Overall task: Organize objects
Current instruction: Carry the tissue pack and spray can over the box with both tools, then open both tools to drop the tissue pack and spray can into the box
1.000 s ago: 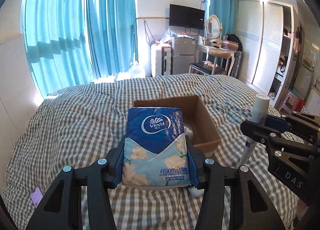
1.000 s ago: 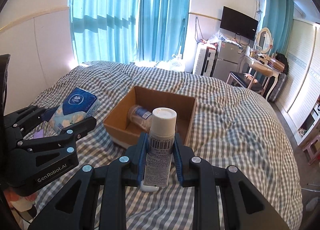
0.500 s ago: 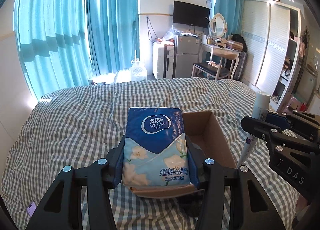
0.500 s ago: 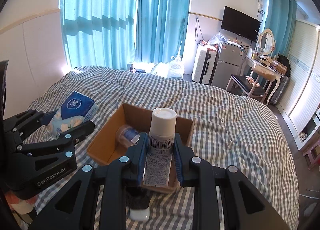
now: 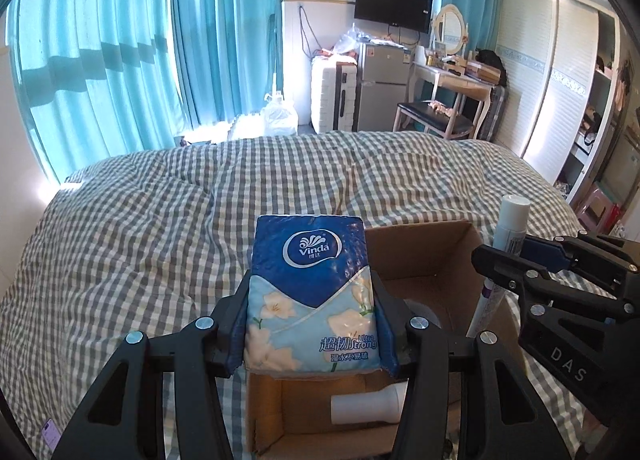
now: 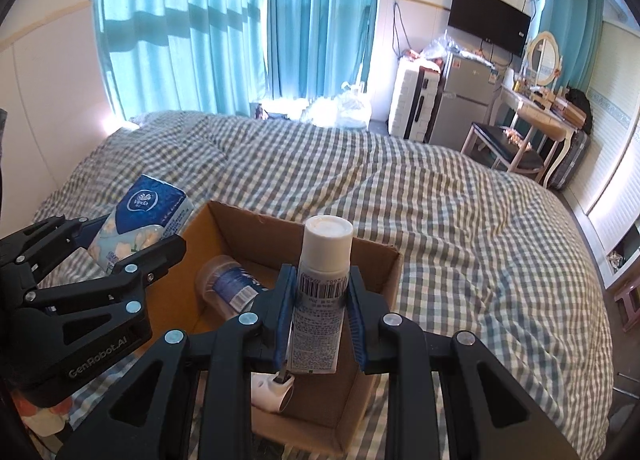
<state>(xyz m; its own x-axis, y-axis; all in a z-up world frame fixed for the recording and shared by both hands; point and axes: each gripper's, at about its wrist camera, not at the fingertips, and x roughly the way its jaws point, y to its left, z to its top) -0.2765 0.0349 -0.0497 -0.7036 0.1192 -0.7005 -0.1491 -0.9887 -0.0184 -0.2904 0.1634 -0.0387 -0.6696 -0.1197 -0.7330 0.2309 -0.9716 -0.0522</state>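
Note:
My left gripper [image 5: 312, 324] is shut on a blue Vinda tissue pack [image 5: 310, 292] and holds it above the left half of an open cardboard box [image 5: 424, 256]. The right gripper [image 6: 320, 312] is shut on an upright white spray can [image 6: 324, 288] over the same box [image 6: 248, 228]. From the right wrist the tissue pack [image 6: 140, 220] hangs at the box's left edge. Inside the box lie a clear plastic cup with a blue label [image 6: 226, 286] and a white bottle [image 5: 366, 406], both partly hidden by the fingers.
The box sits on a bed with a grey checked cover [image 5: 140, 228]. Teal curtains [image 5: 120, 60] line the far wall. Beyond the bed stand a white suitcase [image 5: 332, 100], a small fridge [image 5: 380, 88], a dressing table with a stool [image 5: 436, 116] and a wardrobe [image 5: 560, 100].
Both grippers moved forward and down with their loads, so the box went from lying ahead of them to sitting directly under them. Neither grip changed.

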